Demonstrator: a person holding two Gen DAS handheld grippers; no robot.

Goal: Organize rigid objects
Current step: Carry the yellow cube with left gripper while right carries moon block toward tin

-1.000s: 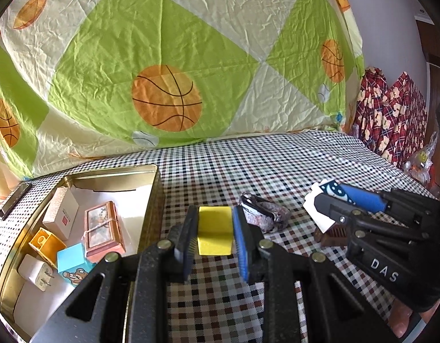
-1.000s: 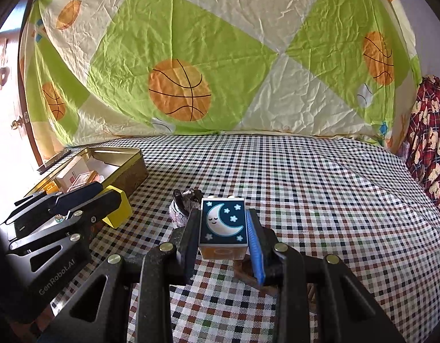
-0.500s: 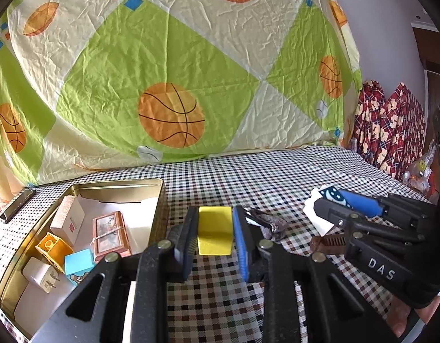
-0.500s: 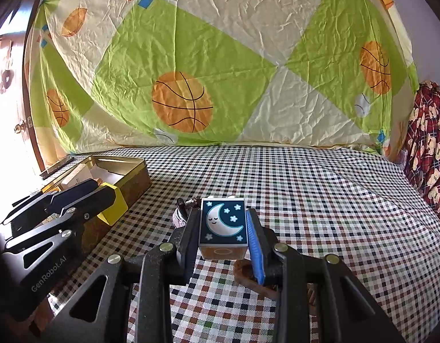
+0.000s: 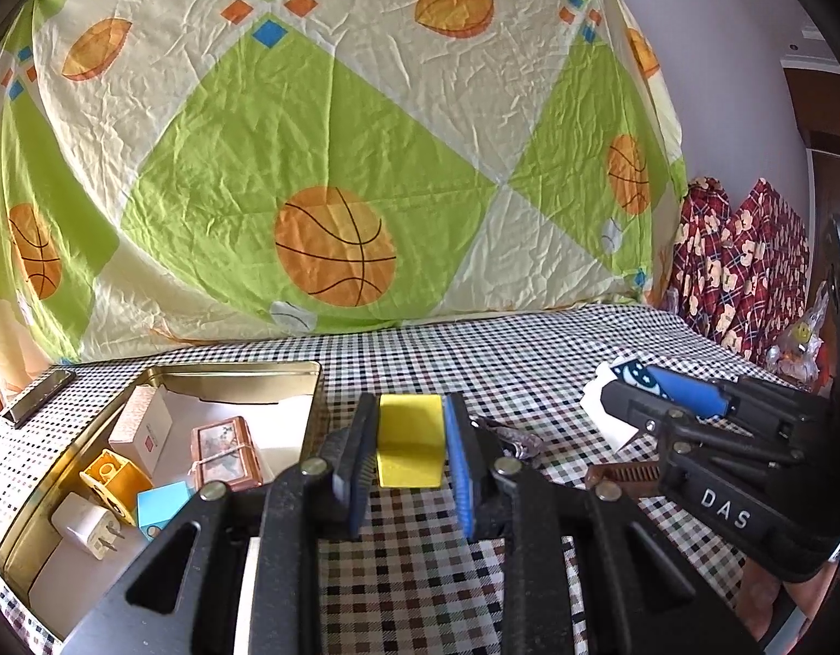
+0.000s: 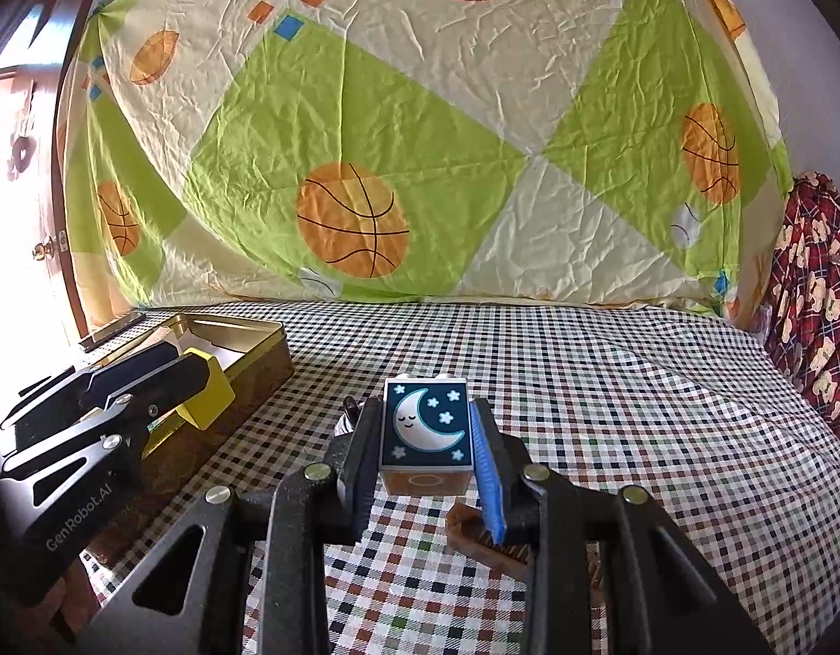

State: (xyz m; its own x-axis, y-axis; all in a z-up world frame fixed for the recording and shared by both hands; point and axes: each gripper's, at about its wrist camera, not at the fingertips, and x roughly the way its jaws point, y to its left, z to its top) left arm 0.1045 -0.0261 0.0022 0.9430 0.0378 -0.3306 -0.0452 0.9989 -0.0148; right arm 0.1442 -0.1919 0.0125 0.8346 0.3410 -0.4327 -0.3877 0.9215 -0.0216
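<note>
My left gripper (image 5: 410, 450) is shut on a yellow block (image 5: 410, 439) and holds it above the checked cloth, just right of the gold tin (image 5: 305, 376). My right gripper (image 6: 425, 436) is shut on a moon-picture block (image 6: 424, 426), held above the cloth. In the right wrist view the left gripper (image 6: 190, 387) with the yellow block (image 6: 215, 393) hangs beside the tin (image 6: 261, 365). In the left wrist view the right gripper (image 5: 638, 387) with the moon block (image 5: 632, 374) is at the right. A brown comb (image 5: 624, 475) and a patterned hair clip (image 5: 510, 436) lie on the cloth.
The tin holds a white box (image 5: 144, 428), a framed picture box (image 5: 223, 453), an orange piece (image 5: 111, 477), a light blue cube (image 5: 163, 502) and a white plug (image 5: 87, 524). A harmonica (image 5: 37, 398) lies far left. A basketball-print sheet (image 5: 332, 245) hangs behind.
Both grippers have risen a little with their blocks still held. The tin and the items on the cloth sit lower in view.
</note>
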